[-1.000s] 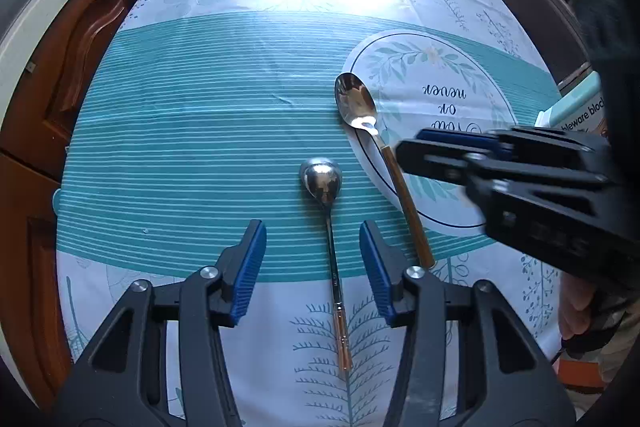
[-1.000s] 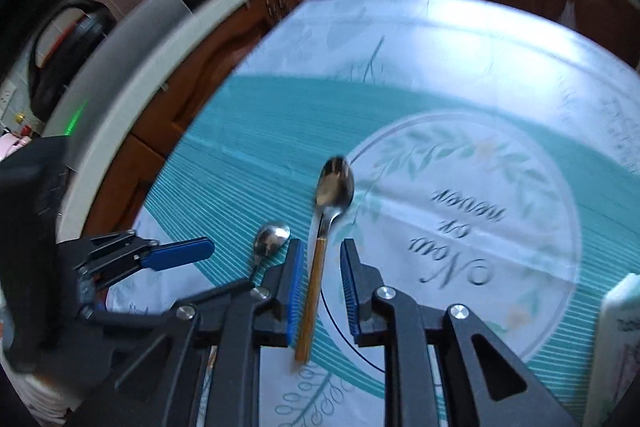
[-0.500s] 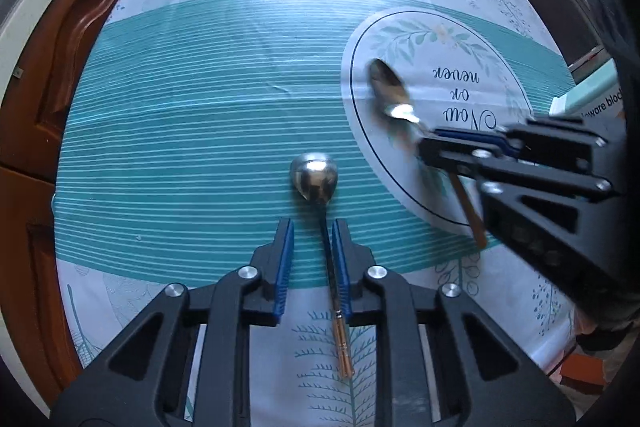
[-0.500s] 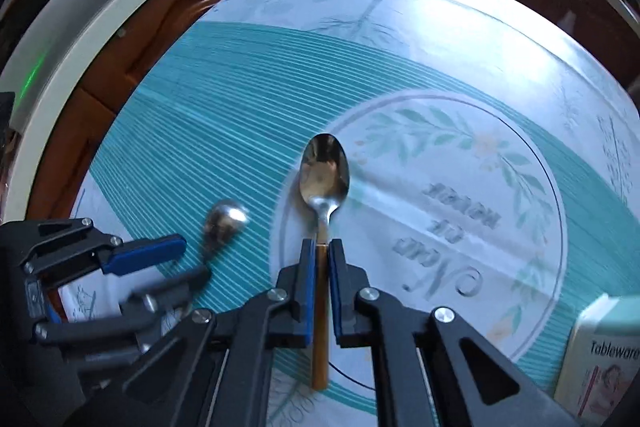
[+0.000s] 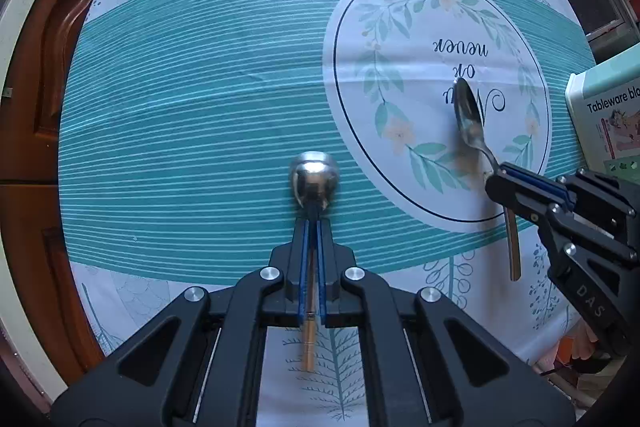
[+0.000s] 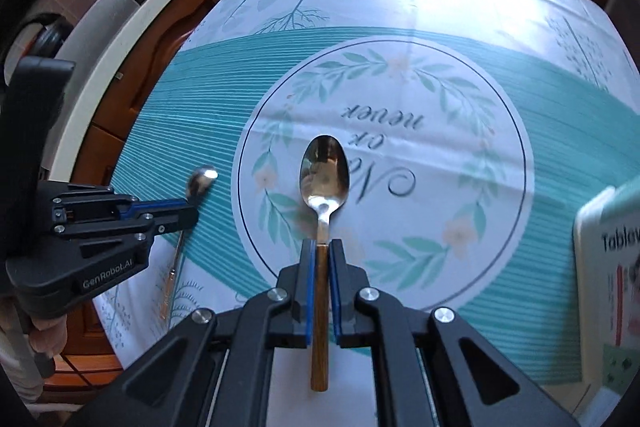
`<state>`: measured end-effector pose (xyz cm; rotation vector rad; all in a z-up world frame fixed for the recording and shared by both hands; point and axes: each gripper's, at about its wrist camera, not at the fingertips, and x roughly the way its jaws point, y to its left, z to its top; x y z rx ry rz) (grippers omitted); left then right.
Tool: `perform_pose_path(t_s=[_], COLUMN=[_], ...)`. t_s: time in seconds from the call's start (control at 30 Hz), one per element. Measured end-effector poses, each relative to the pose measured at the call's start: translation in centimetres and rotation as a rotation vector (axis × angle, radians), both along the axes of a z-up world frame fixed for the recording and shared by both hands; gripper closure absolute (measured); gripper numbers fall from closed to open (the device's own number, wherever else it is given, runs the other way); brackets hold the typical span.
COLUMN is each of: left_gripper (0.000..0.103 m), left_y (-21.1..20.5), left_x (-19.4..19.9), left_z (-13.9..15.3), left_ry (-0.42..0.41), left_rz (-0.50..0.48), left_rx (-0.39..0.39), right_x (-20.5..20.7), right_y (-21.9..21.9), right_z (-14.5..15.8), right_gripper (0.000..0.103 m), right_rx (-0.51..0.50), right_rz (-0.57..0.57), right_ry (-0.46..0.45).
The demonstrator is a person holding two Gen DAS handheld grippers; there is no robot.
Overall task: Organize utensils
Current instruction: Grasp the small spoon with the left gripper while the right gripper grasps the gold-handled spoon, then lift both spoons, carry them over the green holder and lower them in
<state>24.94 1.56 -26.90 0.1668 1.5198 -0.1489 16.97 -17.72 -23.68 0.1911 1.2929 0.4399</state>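
Left gripper (image 5: 312, 227) is pointing down at the tablecloth (image 5: 192, 131), its jaws having just been closing, and is now clamping the thin stem of the small spoon (image 5: 314, 179). That spoon's round bowl is lying over the teal stripes just beyond the pads; its gold end is showing nearer, behind the jaws.

Right gripper (image 6: 320, 247) is clamping the brown handle of the large spoon (image 6: 324, 175), jaws having closed on it. Its bowl is sitting over the printed circle (image 6: 500, 131), on the right of the cloth. A tableware box (image 6: 608, 267) is standing at the far right edge.
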Motion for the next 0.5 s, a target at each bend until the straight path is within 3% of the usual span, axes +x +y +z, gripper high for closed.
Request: perform_pose_path(t_s=[0.1, 0.27, 0.5], left_gripper=[0.102, 0.102, 0.102], left_y=[0.3, -0.3, -3.5], left_x=[-0.1, -2.4, -5.8], left_z=[0.4, 3.2, 8.2], left_ry=[-0.015, -0.183, -0.420], left_rz=[0.042, 0.040, -0.005], left_rx=[-0.053, -0.083, -0.136], right_x=[-0.7, -2.9, -6.9], right_y=[-0.4, -1.7, -3.6], right_z=[0.0, 1.4, 4.3], right_gripper=[0.097, 0.097, 0.097], right_rx=[0.028, 0.090, 0.172], right_rz=[-0.013, -0.027, -0.074], right_ry=[-0.004, -0.084, -0.269])
